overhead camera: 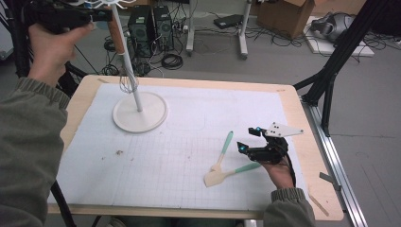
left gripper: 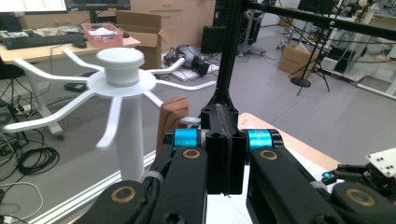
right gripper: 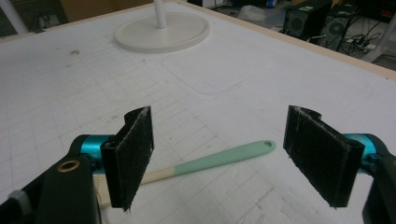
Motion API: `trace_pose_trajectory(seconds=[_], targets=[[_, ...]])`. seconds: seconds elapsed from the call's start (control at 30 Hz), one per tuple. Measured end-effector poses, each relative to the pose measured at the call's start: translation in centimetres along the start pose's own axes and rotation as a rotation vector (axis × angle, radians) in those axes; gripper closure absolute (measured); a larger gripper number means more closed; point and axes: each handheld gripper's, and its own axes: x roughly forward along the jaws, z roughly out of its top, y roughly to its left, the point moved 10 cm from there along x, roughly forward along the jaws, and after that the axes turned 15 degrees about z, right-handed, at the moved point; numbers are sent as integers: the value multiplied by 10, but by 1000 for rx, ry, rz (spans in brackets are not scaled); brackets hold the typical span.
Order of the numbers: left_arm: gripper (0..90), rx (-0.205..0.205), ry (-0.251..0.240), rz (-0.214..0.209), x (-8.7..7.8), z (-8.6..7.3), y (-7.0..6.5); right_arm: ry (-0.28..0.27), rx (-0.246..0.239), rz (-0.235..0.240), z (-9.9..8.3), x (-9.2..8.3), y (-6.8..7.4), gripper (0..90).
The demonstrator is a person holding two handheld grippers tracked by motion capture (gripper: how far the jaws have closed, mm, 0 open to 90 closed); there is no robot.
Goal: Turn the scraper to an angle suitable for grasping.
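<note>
A white hanging stand (overhead camera: 140, 113) with a round base rises from the back left of the mat; its hub and curved arms (left gripper: 120, 70) show in the left gripper view. A whisk with a brown wooden handle (overhead camera: 117, 37) hangs beside the pole, wires (overhead camera: 127, 83) down. My left gripper (overhead camera: 105, 15) is high up by the handle's top, jaws pressed together (left gripper: 225, 154), with the handle (left gripper: 172, 116) just to their left. Two mint-handled spatulas (overhead camera: 227, 142) (overhead camera: 239, 170) lie at the front right. My right gripper (overhead camera: 246, 139) stands open beside them, and one spatula handle (right gripper: 224, 156) lies beyond the gap (right gripper: 220, 121).
A white gridded mat (overhead camera: 179, 142) covers the wooden table (overhead camera: 312, 156). A small scrap (overhead camera: 119, 152) lies at the mat's left. On the floor behind are computer towers (overhead camera: 151, 23), cables and a cardboard box (overhead camera: 288, 14). Black frame legs (overhead camera: 331, 71) stand at the right.
</note>
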Motion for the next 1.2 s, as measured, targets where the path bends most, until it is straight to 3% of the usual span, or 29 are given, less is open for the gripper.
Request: trace_pose_trajectory(seconds=[0.23,0.53,1.2], targets=[[896,-4,4,27,7,-1,-3,-2,-1,2,0,0,1,236],[896,-25,-7,72,4,0,10,-4,-6,-2,1,-1,0,237],[896,-25,-13,102,-4,-1,32,-5,0,1,0,0,-1,238]])
